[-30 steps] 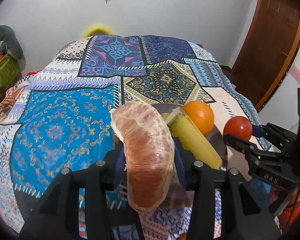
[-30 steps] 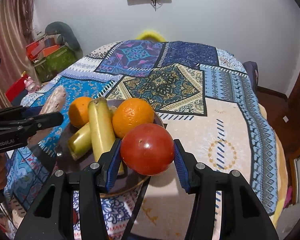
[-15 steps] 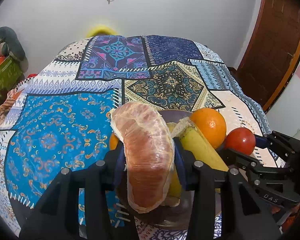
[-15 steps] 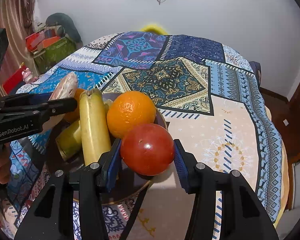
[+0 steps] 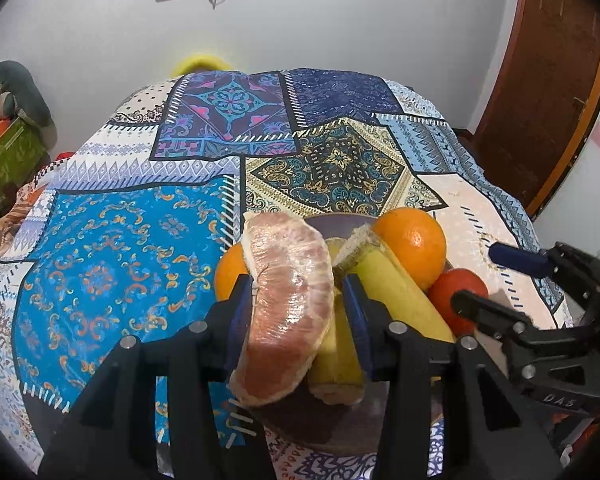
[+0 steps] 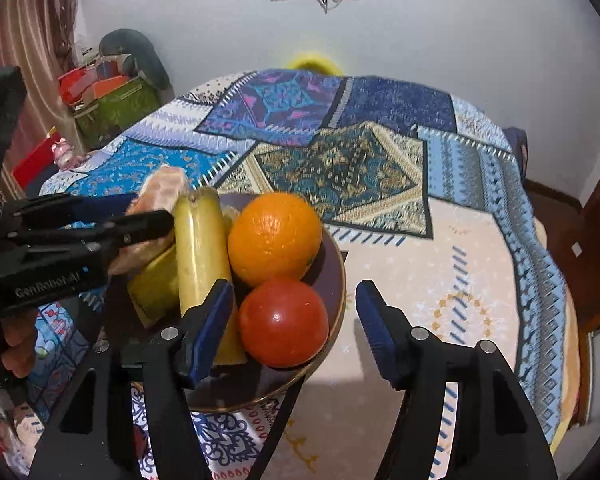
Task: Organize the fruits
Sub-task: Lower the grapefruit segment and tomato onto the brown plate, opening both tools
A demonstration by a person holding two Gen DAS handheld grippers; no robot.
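Note:
My left gripper (image 5: 296, 304) is shut on a wrapped pink pomelo segment (image 5: 288, 312) and holds it over the near left part of a dark plate (image 5: 340, 222). The plate holds two bananas (image 5: 396, 292), an orange (image 5: 414, 240) at the right, a second orange (image 5: 230, 272) behind the segment, and a red tomato (image 5: 456, 296). In the right wrist view my right gripper (image 6: 294, 328) is open, with the tomato (image 6: 284, 322) resting on the plate (image 6: 332, 280) between its fingers, apart from the right finger. The orange (image 6: 274, 236), bananas (image 6: 200, 248), pomelo segment (image 6: 156, 216) and left gripper (image 6: 144, 216) show there too.
The plate sits at the near edge of a bed covered with a patchwork cloth (image 5: 140, 240). A wooden door (image 5: 540, 100) stands at the right. Boxes and bags (image 6: 108, 100) are piled at the left wall.
My right gripper opened and let go of the tomato, which now rests on the plate. My left gripper moved the pomelo segment forward over the plate.

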